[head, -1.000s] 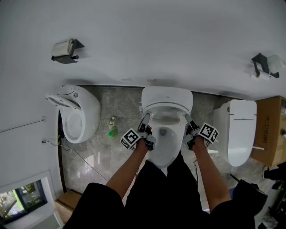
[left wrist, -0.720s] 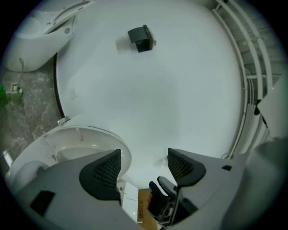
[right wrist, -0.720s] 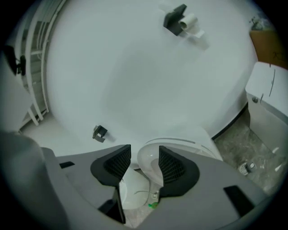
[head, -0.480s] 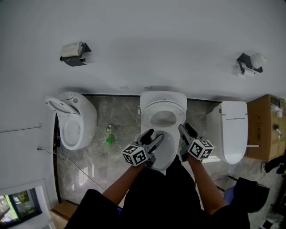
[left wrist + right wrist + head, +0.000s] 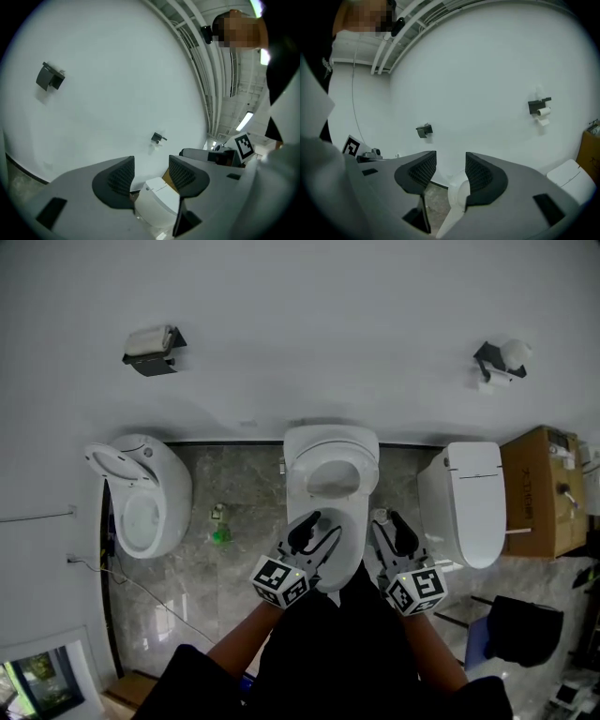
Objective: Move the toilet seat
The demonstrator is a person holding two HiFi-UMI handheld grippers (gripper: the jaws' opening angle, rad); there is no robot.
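The white middle toilet (image 5: 331, 486) stands against the wall, its seat ring around the oval bowl opening. Both grippers hover above its front end, clear of the seat. My left gripper (image 5: 316, 533) is over the front left of the bowl; its jaws have just been closing but still stand apart with nothing between them. My right gripper (image 5: 389, 533) hangs at the bowl's front right, open and empty. In the left gripper view the gripper (image 5: 152, 176) looks toward the right-hand toilet (image 5: 158, 201). In the right gripper view the gripper (image 5: 446, 171) frames the middle toilet (image 5: 458, 193), far off.
A second toilet (image 5: 141, 495) stands at the left, a third (image 5: 473, 501) at the right beside a cardboard box (image 5: 539, 488). Paper holders (image 5: 148, 341) (image 5: 497, 360) hang on the wall. A green object (image 5: 220, 535) and a cable (image 5: 122, 579) lie on the marble floor.
Both grippers have left the sides of the toilet seat, risen and drawn back toward the person's body, rolling as they went. The toilet now sits farther off in the head view.
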